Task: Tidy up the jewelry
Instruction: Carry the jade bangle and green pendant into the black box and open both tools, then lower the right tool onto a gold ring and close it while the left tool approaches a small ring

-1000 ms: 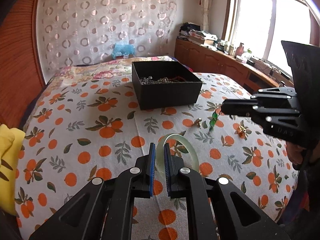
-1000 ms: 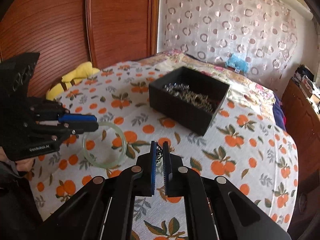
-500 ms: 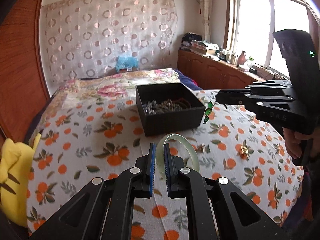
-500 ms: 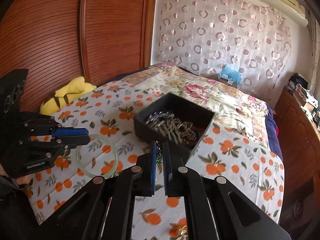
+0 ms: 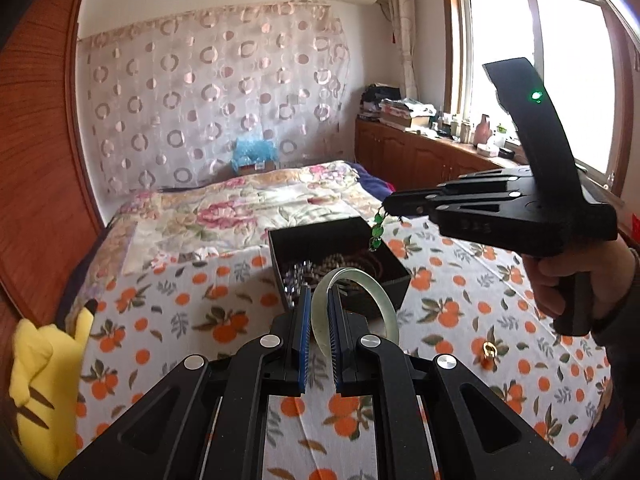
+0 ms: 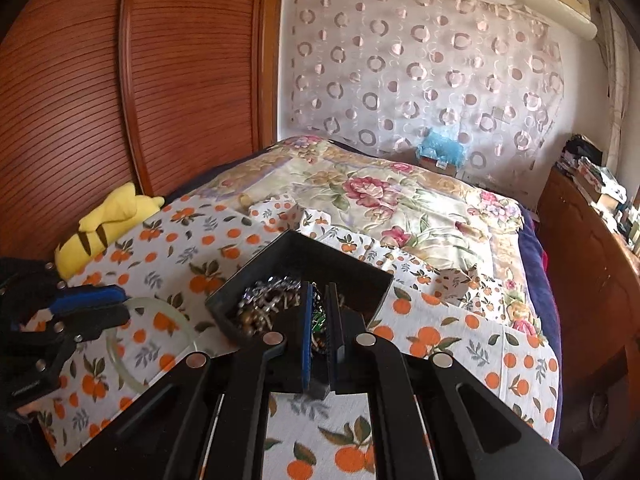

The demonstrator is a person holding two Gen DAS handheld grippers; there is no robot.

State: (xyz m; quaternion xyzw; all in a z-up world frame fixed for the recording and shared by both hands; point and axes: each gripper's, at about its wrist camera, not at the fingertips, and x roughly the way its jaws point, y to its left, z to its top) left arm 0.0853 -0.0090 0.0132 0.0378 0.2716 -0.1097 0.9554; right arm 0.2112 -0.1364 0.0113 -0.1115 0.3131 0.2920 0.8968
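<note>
My left gripper (image 5: 319, 300) is shut on a pale green jade bangle (image 5: 360, 284) and holds it in the air just short of the black jewelry box (image 5: 396, 276). My right gripper (image 6: 319, 300) is shut on a green beaded piece (image 5: 376, 232) that dangles over the box (image 6: 240, 276). The box holds a tangle of chains and beads. In the right wrist view the left gripper (image 6: 120, 304) and the bangle (image 6: 120, 356) show at the lower left. A small gold ring (image 5: 487, 347) lies on the orange-print cloth.
The box stands on a bed covered by an orange-print cloth (image 5: 180, 320) and a floral quilt (image 6: 400, 200). A yellow plush toy (image 5: 44, 384) lies at the left edge by the wooden wardrobe (image 6: 80, 100). A wooden cabinet (image 5: 420, 152) runs under the window.
Both grippers have risen and moved forward toward the box. The green beaded piece now hangs over the box, and the bangle is nearer to its front.
</note>
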